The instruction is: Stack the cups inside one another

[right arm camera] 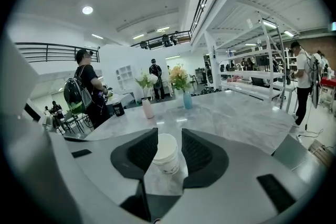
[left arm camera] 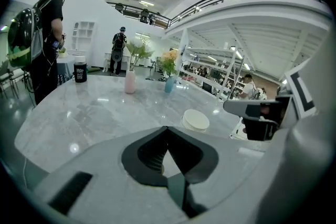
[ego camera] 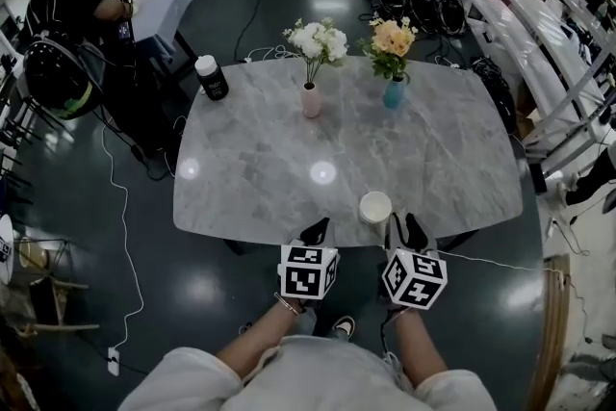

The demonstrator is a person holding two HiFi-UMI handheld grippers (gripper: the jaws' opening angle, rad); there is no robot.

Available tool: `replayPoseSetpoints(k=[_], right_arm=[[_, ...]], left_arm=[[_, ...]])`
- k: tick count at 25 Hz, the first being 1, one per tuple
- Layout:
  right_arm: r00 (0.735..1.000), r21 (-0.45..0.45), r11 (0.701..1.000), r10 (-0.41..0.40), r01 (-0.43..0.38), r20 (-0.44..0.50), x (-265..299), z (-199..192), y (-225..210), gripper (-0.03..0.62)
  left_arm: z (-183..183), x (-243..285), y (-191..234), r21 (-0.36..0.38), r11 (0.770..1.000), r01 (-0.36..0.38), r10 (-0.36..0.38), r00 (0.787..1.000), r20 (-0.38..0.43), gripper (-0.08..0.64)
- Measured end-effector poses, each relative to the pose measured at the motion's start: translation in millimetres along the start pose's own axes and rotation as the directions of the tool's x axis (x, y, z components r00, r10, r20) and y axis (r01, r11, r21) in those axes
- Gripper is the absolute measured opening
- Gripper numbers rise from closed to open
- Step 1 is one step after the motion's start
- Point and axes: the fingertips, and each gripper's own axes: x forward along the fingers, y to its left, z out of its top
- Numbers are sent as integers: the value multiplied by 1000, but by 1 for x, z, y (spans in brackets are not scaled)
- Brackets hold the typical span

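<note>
A white paper cup stack (ego camera: pixel 375 207) stands upright near the front edge of the grey marble table (ego camera: pixel 269 159). In the right gripper view the cup stack (right arm camera: pixel 166 155) shows a second rim partway down, as of one cup in another. It stands on the table at the tips of my right gripper (right arm camera: pixel 169 145). The jaws are apart, and a thin gap shows beside the cup. In the head view my right gripper (ego camera: pixel 405 228) is just right of the cup. My left gripper (ego camera: pixel 315 231), to the cup's left, is shut and empty. The left gripper view shows the cup (left arm camera: pixel 195 119) ahead and to the right.
A pink vase (ego camera: pixel 311 99) with white flowers and a blue vase (ego camera: pixel 394 93) with orange flowers stand at the table's far side. A black jar (ego camera: pixel 212 78) sits at the far left corner. A person (ego camera: pixel 67 5) stands beyond the table at left. Cables lie on the floor.
</note>
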Motion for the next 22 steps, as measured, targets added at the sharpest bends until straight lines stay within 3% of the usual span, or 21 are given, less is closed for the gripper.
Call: replayPoseSetpoints(k=[9, 22], right_arm=[[1000, 5, 1000, 26, -26, 9, -28, -1, -7, 28], [992, 11, 992, 123, -123, 6, -66, -18, -26, 20]], left_arm=[[10, -21, -24, 33, 999, -7, 5, 999, 49, -5], [-9, -60, -46, 18, 994, -105, 102, 987, 123, -5]])
